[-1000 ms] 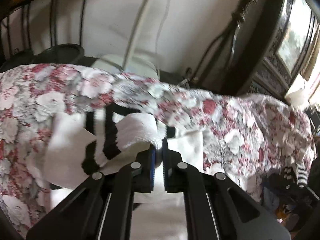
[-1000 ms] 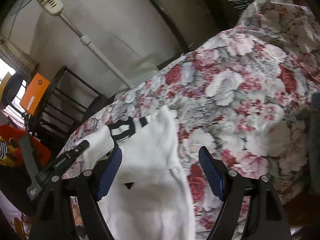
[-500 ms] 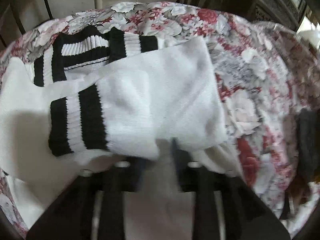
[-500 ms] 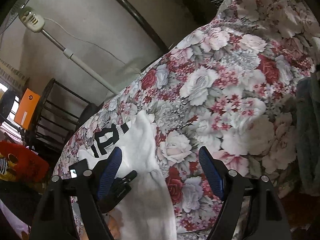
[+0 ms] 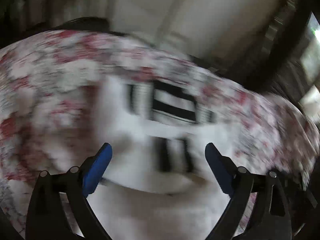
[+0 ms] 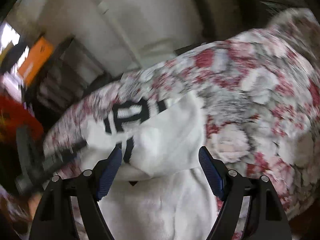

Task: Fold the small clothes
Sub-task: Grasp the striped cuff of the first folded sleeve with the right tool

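A small white garment [image 5: 140, 124] with a black-striped collar [image 5: 172, 104] lies on a floral bedspread [image 5: 50, 84]. One sleeve is folded across it, its striped cuff [image 5: 174, 156] on top. My left gripper [image 5: 158, 158] hovers over that cuff with its jaws opening wide, and the blue pads press on nothing. The picture is blurred. In the right wrist view the same garment [image 6: 170, 140] and collar [image 6: 130, 116] show. My right gripper [image 6: 160, 166] stands open above the folded part, its pads apart from the cloth. The left gripper's black body [image 6: 52, 160] is at the left.
The floral bedspread [image 6: 250, 100] spreads to the right and drops off at its edges. Behind it are a pale wall [image 5: 180, 20], a dark rack [image 6: 66, 76] with an orange box [image 6: 34, 60], and something red [image 6: 16, 116] at the far left.
My left gripper was shut on the white sleeve, laid it over the garment, let go and opened wide. The right gripper stayed open and swung closer over the garment.
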